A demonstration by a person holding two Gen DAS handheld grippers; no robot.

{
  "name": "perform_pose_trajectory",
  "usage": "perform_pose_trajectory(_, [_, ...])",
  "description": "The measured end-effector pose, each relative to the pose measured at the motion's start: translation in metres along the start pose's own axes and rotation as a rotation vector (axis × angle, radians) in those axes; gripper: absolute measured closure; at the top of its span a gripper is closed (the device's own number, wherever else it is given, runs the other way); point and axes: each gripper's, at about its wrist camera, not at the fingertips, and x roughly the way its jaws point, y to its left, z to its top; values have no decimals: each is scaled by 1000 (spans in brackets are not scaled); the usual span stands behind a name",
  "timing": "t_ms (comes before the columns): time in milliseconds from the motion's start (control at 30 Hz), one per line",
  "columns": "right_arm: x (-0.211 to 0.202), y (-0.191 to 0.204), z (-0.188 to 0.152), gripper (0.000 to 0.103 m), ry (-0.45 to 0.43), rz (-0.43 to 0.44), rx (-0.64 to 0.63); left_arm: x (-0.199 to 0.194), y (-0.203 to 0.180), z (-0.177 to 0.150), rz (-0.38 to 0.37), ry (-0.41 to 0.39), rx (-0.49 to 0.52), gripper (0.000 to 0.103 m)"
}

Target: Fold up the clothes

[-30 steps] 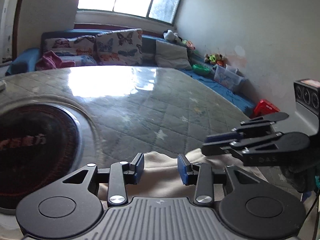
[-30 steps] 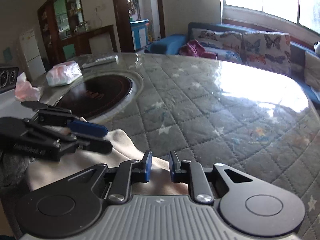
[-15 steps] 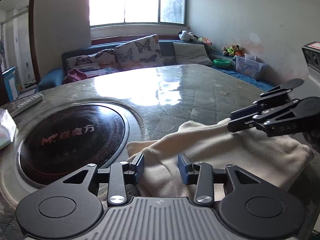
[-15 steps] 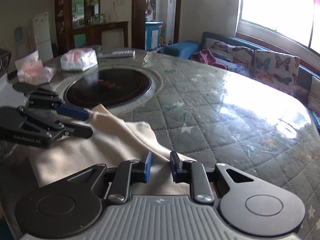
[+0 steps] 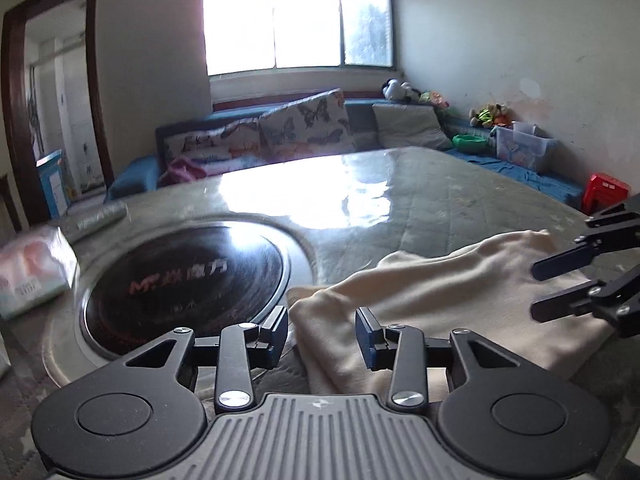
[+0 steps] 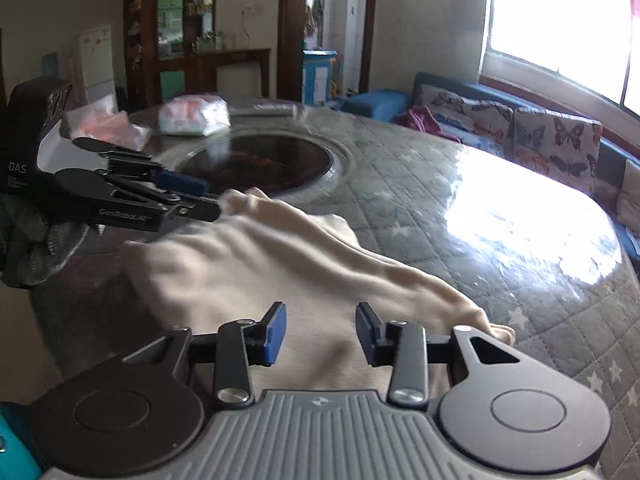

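Both grippers over cream garment (image 6: 280, 264), apparently unclamped

Quilted table (image 5: 460, 200): cream cloth (image 5: 440, 292), tissue packs (image 6: 194, 114)

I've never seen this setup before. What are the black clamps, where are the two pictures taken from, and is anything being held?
A person holds two handheld grippers, each carrying a fisheye camera looking along its jaws. One picture comes from the left gripper, the other from the right gripper. A cream garment lies on the quilted table, beside a round black cooktop and a plastic packet. Nothing is gripped: the left jaws stand apart over the cloth, and the right jaws are opening.
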Motion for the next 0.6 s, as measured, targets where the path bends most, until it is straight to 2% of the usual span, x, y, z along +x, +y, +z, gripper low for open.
perform_pose_trajectory(167, [1,25,0,63,-17,46,-63,-6,-24,-9,-52,9,58,63])
perform_pose_trajectory(333, [5,44,-12,62,10,52,-128,-4,-27,-27,-46,26,61,63])
perform_pose_trajectory(533, [-20,36,-18,62,-24,45,-66,-4,-24,-28,-43,22,41,61])
perform_pose_trajectory(600, [-25,26,-26,62,-3,42,-7,-3,-22,-28,-45,22,33,60])
